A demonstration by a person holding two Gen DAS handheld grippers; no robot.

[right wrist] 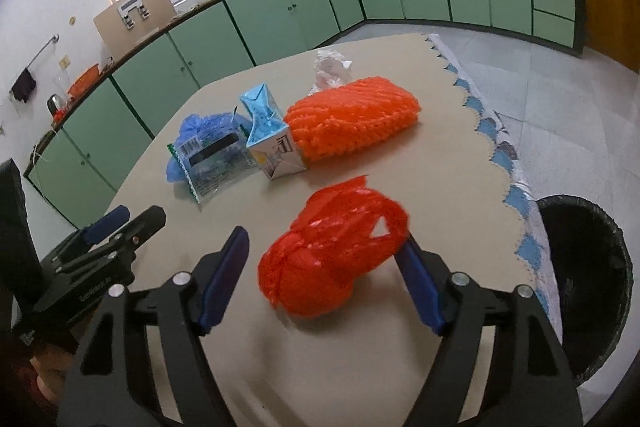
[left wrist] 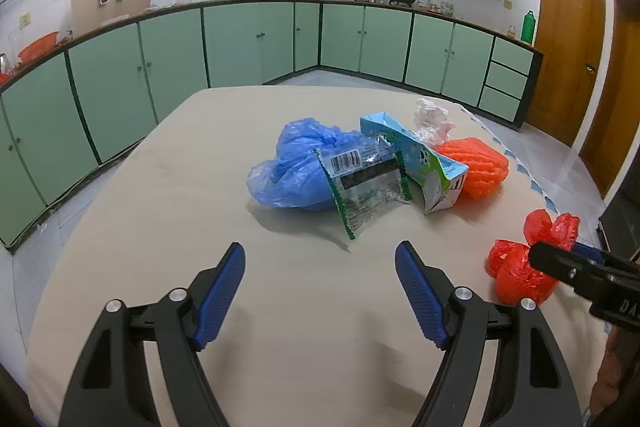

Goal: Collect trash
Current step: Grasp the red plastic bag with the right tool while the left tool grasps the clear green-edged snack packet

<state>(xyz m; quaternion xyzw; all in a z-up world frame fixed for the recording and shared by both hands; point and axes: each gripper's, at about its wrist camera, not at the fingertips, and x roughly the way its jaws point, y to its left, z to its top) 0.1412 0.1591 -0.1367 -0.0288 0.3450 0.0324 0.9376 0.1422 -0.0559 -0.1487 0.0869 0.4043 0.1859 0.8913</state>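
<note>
One red bag [right wrist: 332, 251], perhaps five scraps.

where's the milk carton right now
The milk carton lies on the table in the trash pile ahead of both grippers, between the clear snack wrapper on its left and the orange foam net on its right.

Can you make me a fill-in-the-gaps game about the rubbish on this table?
1. The crumpled bag between the right tool's fingers is coloured ____.
2. The milk carton leans against the bumpy ____ mesh.
3. The clear wrapper with the barcode lies on top of the ____ plastic bag.
4. The black bin stands beside the table's ____ edge in the right wrist view.

Missing words: red; orange; blue; right
</note>
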